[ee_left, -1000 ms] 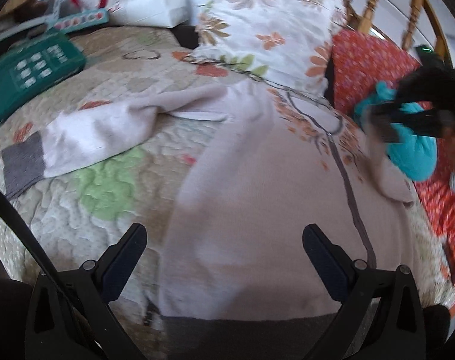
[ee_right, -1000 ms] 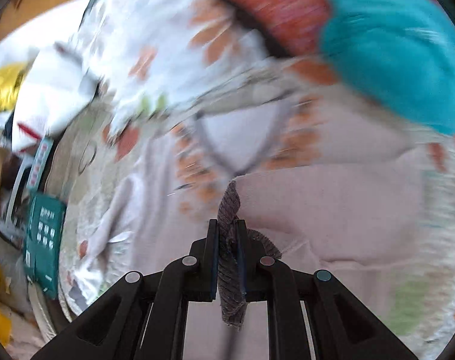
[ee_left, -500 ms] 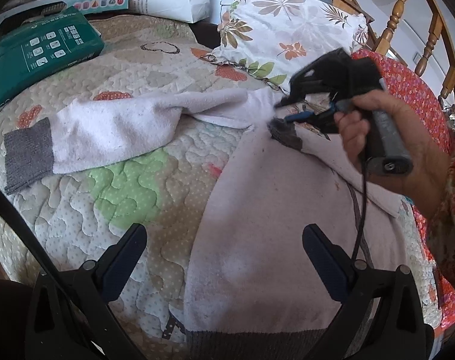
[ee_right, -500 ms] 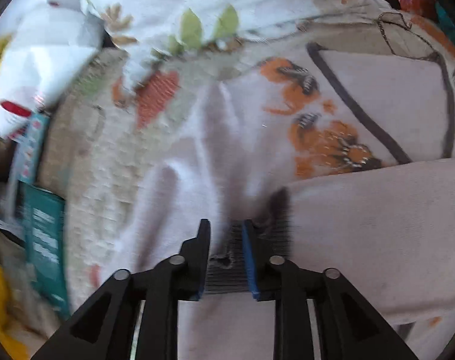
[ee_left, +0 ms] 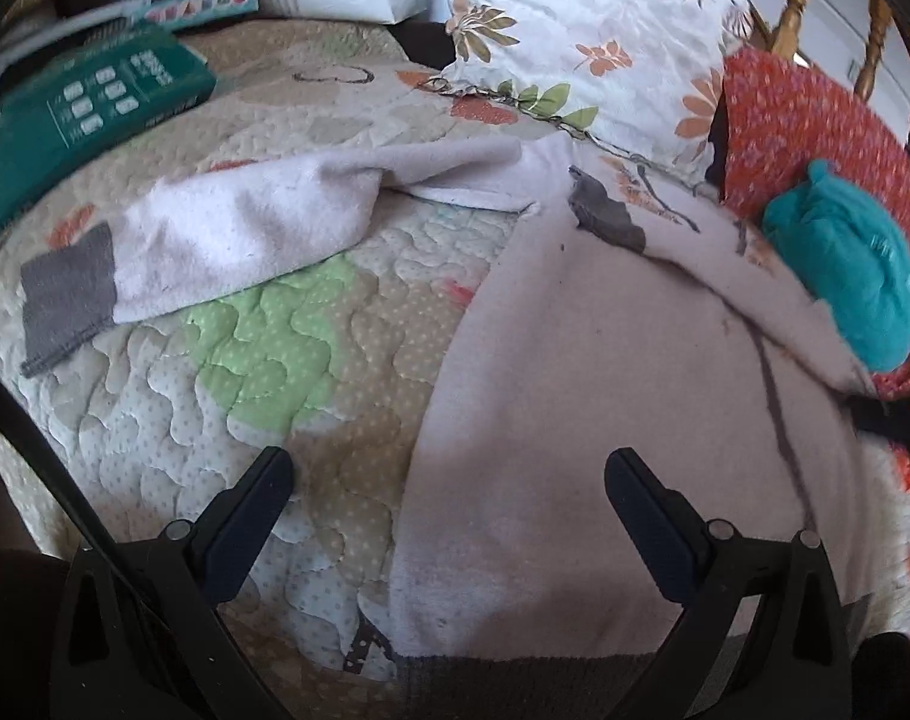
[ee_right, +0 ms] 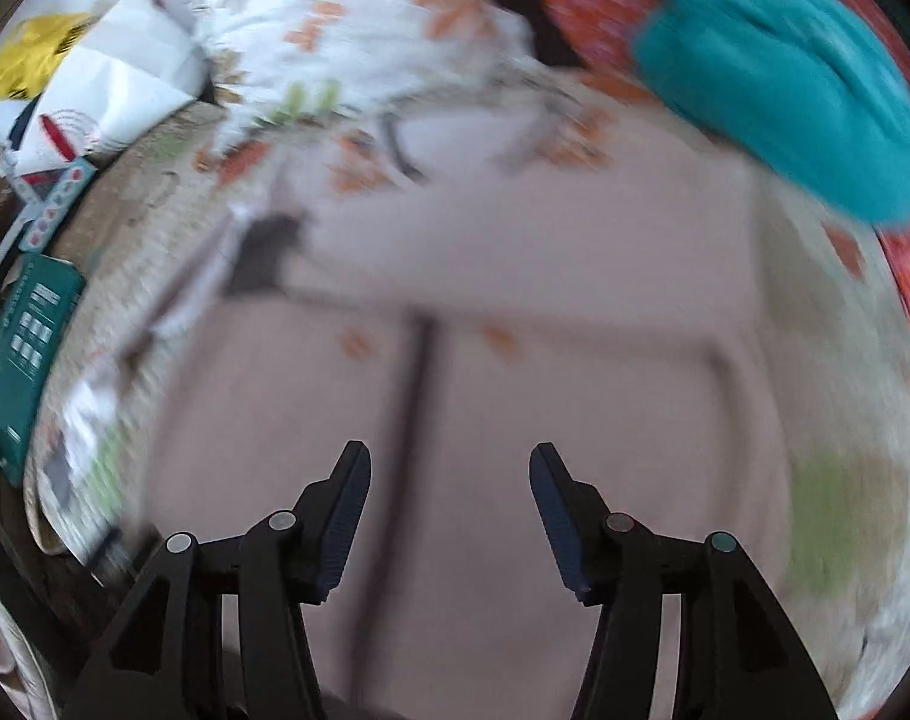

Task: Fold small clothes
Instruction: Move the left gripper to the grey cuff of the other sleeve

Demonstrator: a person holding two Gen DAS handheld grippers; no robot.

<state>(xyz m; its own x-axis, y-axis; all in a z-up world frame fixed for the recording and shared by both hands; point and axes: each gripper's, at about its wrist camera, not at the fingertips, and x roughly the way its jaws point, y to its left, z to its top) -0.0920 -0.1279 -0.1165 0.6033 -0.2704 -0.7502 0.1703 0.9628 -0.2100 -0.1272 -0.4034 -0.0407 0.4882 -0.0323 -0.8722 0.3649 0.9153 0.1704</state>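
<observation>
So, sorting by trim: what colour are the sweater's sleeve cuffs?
Dark grey, on a pale pinkish sweater; the cuffs show best in the left wrist view.

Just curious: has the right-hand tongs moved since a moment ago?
Yes. The right tongs have let go of the grey cuff and pulled back from it, away from the floral pillow.

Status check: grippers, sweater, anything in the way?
Left gripper and right gripper open, empty. Sweater flat, right sleeve folded across, left sleeve outstretched. Nothing blocking.
</observation>
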